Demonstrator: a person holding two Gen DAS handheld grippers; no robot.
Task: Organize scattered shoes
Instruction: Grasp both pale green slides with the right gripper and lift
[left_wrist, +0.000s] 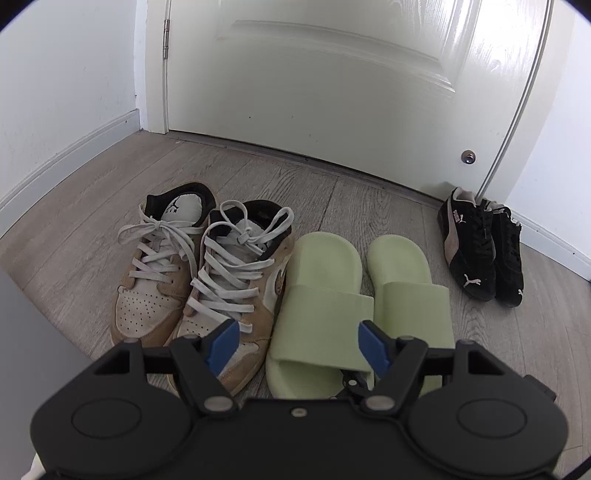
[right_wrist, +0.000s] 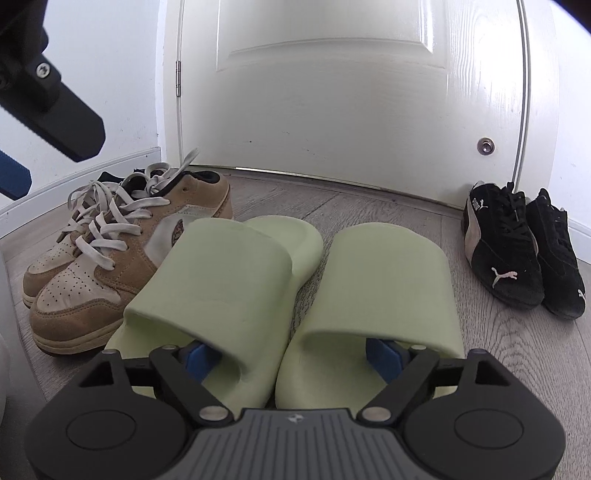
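Two tan-and-white sneakers (left_wrist: 177, 273) with white laces stand side by side on the floor, toes toward me. Two pale green slides (left_wrist: 325, 295) stand to their right. A pair of black sneakers (left_wrist: 480, 247) stands by the door at the right. My left gripper (left_wrist: 299, 347) is open and empty, hovering above the toe of the left slide. My right gripper (right_wrist: 295, 360) is open, low at the slides' toes, one blue pad (right_wrist: 201, 358) inside the left slide (right_wrist: 221, 280) and the other pad inside the right slide (right_wrist: 384, 284). The tan sneakers (right_wrist: 110, 258) and black pair (right_wrist: 517, 247) flank them.
A closed white door (left_wrist: 314, 74) fills the back, with a door stop (left_wrist: 468, 158) low on the right. White walls with baseboards (left_wrist: 66, 147) run along both sides. Grey wood floor (left_wrist: 92, 206) lies around the shoes. The left gripper's body (right_wrist: 48, 92) shows at the upper left of the right wrist view.
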